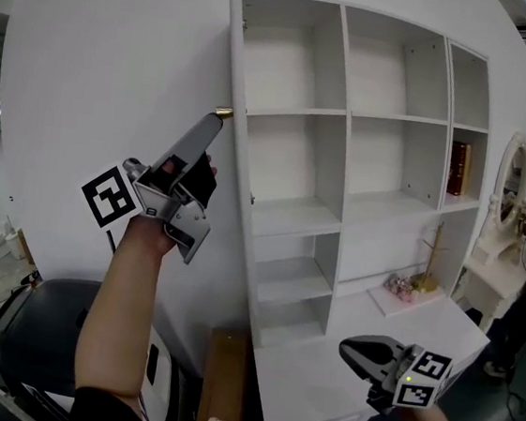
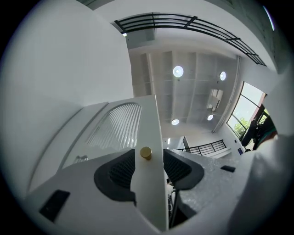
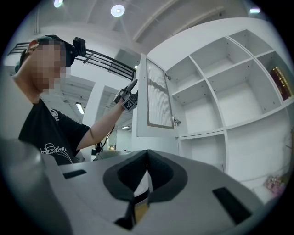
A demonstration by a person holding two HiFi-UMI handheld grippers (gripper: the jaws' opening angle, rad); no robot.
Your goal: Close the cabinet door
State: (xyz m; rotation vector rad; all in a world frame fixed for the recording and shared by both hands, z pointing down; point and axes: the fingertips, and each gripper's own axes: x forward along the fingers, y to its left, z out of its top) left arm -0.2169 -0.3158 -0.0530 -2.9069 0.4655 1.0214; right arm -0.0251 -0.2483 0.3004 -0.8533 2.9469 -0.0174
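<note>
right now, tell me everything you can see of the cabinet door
The cabinet door is white, seemingly painted wood, with a framed ribbed panel set into it. It stands swung open at the cabinet's upper left, hung on a small metal hinge beside the shelves. A little brass knob sits at its free edge. The left gripper is closed on that edge by the knob, one pad on each face. Nothing else visibly touches it.
</note>
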